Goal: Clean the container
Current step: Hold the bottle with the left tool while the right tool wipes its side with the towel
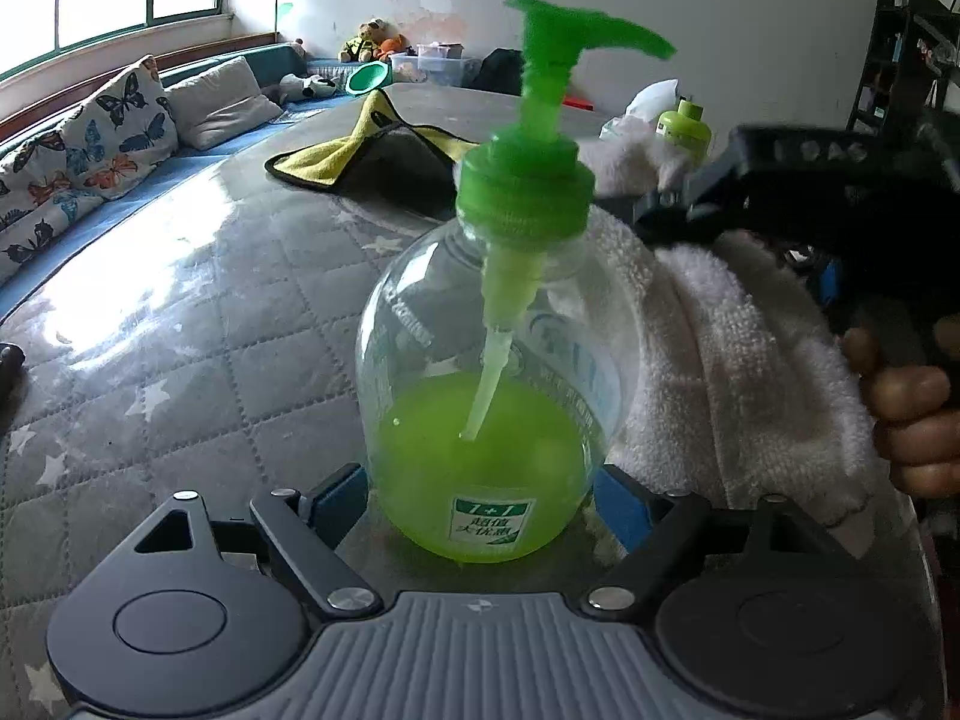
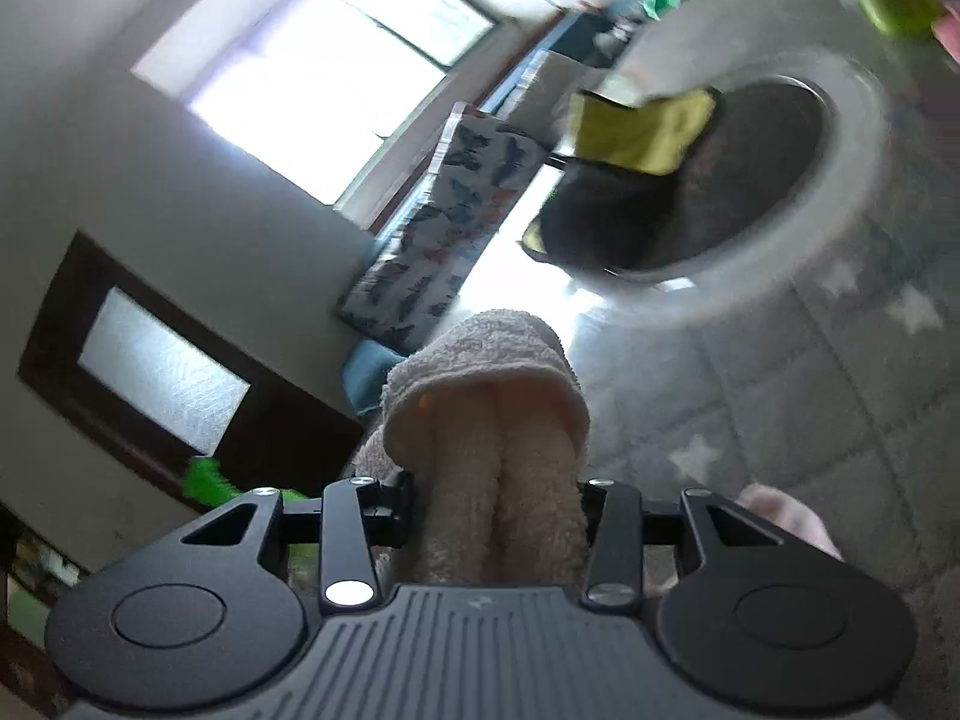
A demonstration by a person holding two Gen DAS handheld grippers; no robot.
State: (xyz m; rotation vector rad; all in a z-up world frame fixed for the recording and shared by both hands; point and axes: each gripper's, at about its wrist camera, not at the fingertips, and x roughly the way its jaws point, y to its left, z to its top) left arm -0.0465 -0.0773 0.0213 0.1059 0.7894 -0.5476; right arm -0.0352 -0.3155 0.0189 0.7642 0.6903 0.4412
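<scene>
Green liquid fills the lower part of the clear pump bottle (image 1: 486,396), which sits low in the centre of the left wrist view, clamped at its base between the blue pads of your left tool (image 1: 480,507). You hold it low down, it seems, so the shoulder and sides stay bare for wiping, and the bottle leans slightly with its green pump head (image 1: 576,36) reaching toward the top of the frame. Below it lies the grey quilted tabletop (image 1: 198,324); whether the base touches it, you cannot tell from here.

On the right side of that view, the white towel (image 1: 720,348) drapes against the bottle's right flank. Your right tool (image 2: 498,501) pinches a folded bunch of the same towel (image 2: 486,372), seen in the lower centre of the right wrist view, jaws closed on the cloth so that a padded fold sticks out ahead as the wiping face. Your hand (image 1: 912,414) shows at the right edge of the left view, behind the cloth.

A yellow-and-grey cloth (image 1: 372,150) lies well apart in the upper centre, unused.

Judging by this, the wipe along the bottle's right side is under way; the front label still looks untouched.
</scene>
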